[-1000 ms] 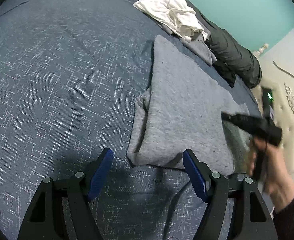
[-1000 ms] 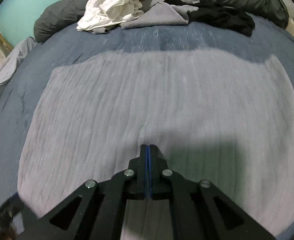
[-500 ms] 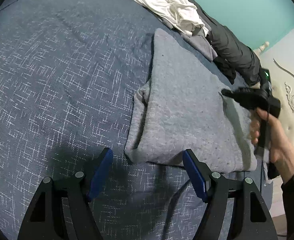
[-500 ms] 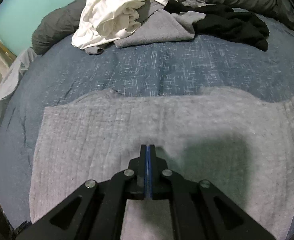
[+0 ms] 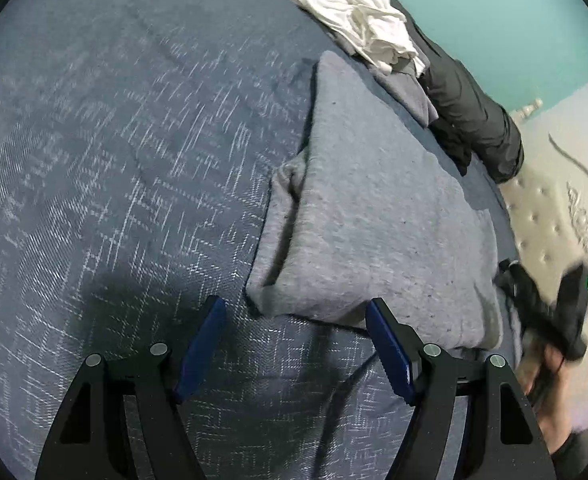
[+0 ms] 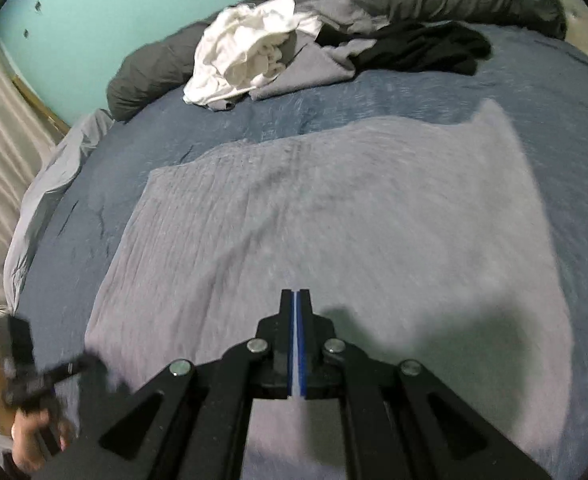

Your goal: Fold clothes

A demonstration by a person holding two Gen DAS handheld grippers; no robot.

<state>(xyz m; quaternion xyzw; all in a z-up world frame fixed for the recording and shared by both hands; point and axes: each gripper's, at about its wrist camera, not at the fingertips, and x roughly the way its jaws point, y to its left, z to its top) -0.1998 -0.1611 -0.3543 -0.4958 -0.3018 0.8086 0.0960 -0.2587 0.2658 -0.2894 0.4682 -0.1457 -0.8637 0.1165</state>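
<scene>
The left gripper [image 5: 296, 344] is matte black, its two angular arms pierced by triangular cut-outs and fastened with round silver screws (two on each arm), each finger faced with a blue pad [image 5: 201, 346]. The right gripper [image 6: 295, 300] has the same black frame, silver screws and blue pads. A dark sleeve [image 5: 570, 454] covers the wrist.
</scene>
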